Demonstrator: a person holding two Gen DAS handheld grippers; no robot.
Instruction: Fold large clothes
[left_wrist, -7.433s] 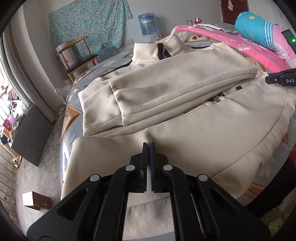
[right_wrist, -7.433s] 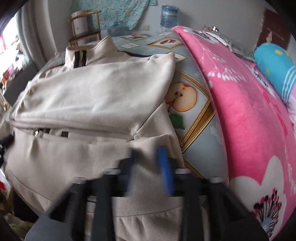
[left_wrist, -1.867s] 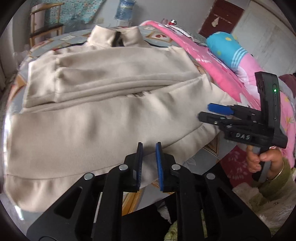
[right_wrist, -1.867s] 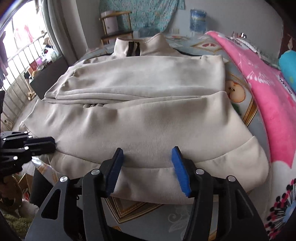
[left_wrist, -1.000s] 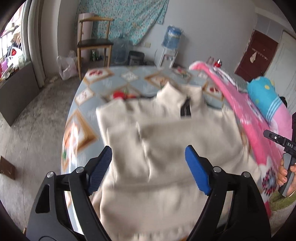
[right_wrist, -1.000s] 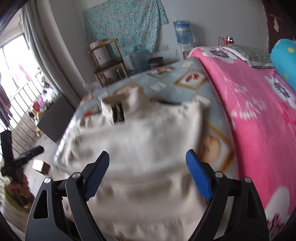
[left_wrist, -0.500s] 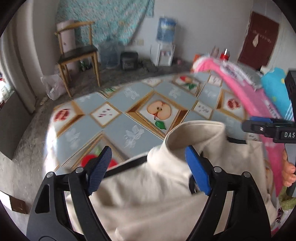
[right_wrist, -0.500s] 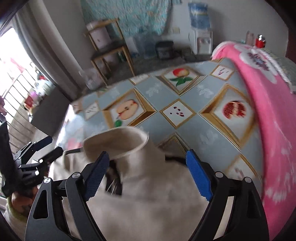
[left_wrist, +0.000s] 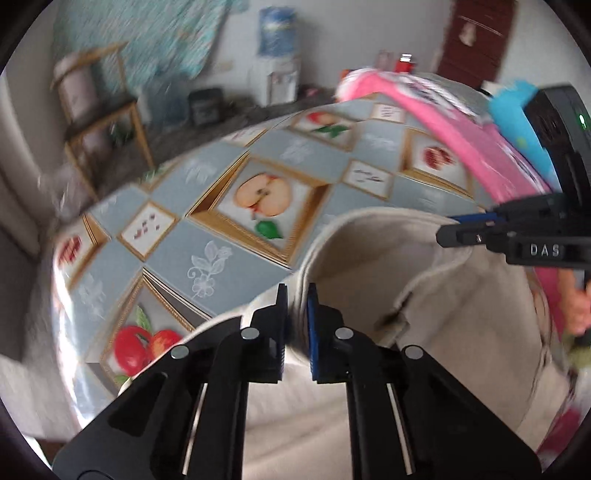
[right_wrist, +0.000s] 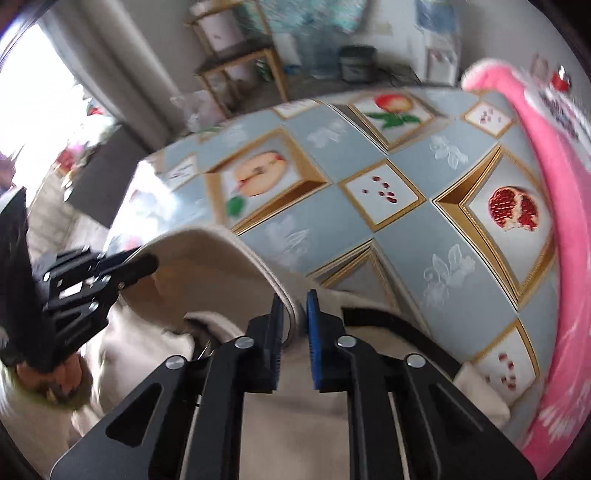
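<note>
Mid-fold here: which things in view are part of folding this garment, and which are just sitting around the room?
Part of the job:
- beige jacket, its stand-up collar between both sets of fingers
- left gripper, closing on the collar
- right gripper, closing on the collar
- fruit-print bedsheet, the folding surface

Lying about:
- pink blanket
- wooden chair
- water dispenser

Bare bedsheet (left_wrist: 207, 266) ahead; pink blanket (right_wrist: 565, 206) flanks right.

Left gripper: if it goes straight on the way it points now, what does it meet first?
The left gripper, jaws closing, already has the beige jacket's collar between them; beyond that fabric probably lies the fruit-patterned bedsheet, though depth is unclear.
</note>
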